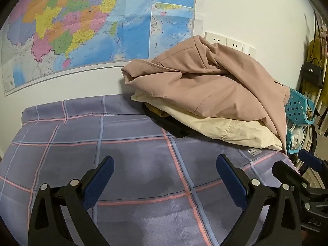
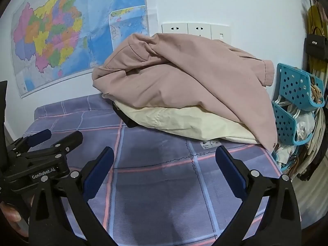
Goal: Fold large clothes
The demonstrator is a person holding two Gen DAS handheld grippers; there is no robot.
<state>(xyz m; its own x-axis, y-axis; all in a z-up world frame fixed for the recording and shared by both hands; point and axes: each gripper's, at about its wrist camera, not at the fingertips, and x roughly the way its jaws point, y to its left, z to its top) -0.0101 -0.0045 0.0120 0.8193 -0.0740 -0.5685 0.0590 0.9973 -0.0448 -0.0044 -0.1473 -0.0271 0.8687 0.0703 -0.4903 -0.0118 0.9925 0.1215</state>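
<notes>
The pink jacket [image 1: 205,82] covers most of the cream garment [image 1: 225,129] below it, and only the front edge of that one shows. Under both lies a dark garment [image 1: 170,126], of which only a small corner is visible, so its kind cannot be told. A yellowish piece [image 1: 157,110] next to it is too much hidden to name. The wall sockets [image 2: 196,28] are partly hidden behind the jacket. The wall map [image 1: 82,20] is cut off by the edge of the picture, and its writing is too small to read. The contents of the blue baskets [image 2: 295,86] are unclear. The label [image 2: 211,144] on the bed sheet [image 2: 164,184] is not readable.
</notes>
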